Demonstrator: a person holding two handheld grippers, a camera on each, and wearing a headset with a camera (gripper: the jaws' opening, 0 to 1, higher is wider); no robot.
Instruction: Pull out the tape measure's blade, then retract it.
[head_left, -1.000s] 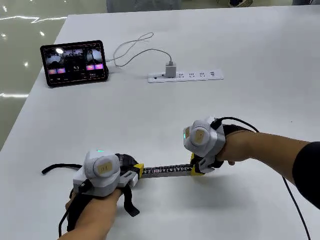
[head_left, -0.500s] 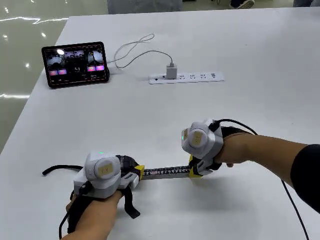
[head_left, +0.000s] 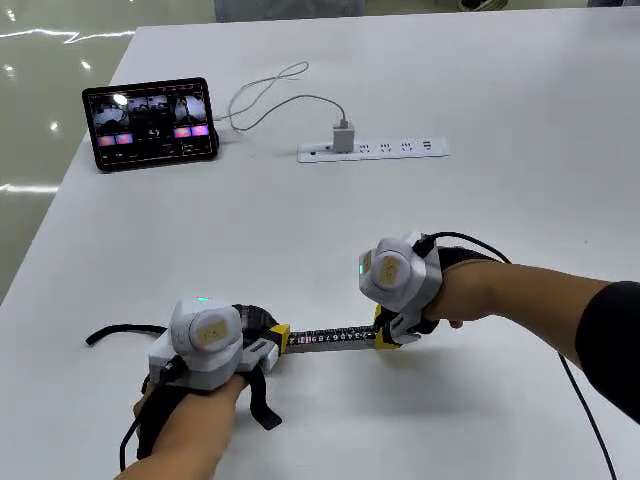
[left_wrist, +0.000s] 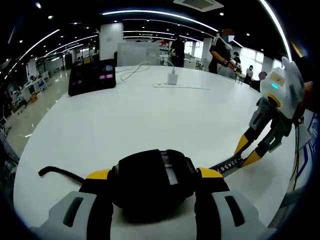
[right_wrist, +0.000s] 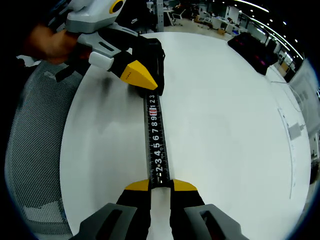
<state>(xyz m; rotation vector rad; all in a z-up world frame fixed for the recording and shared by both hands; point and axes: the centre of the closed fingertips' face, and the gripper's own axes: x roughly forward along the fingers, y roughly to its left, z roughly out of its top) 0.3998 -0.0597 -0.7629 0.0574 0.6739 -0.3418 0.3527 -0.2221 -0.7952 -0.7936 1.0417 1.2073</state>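
Clamping the black tape measure case (head_left: 252, 322) at the near left of the white table (head_left: 300, 230), with the left gripper (head_left: 277, 340) closed on both flanks of it, jaws set as wide as the case itself. Trailing leftward from there, a black strap (head_left: 115, 333) lying flat on the tabletop. Running right from the case, low along the table, a short drawn-out length of blade (head_left: 330, 337), its far end pinched between the narrow, nearly meeting jaws of the right gripper (head_left: 385, 338). Farther back and well apart from the work, left to right: a tablet (head_left: 150, 123) with a lit screen, a looping white cable (head_left: 270, 95), a charger (head_left: 343, 137) plugged into a power strip (head_left: 385, 150). Made plain by the left gripper view: the case's rounded black top bulging up between the yellow pads, and people (left_wrist: 220, 47) standing beyond the far edge. Made plain by the right gripper view: printed numerals on the blade, climbing toward the case, and a grey mesh chair (right_wrist: 35, 150) just past the table's rim.
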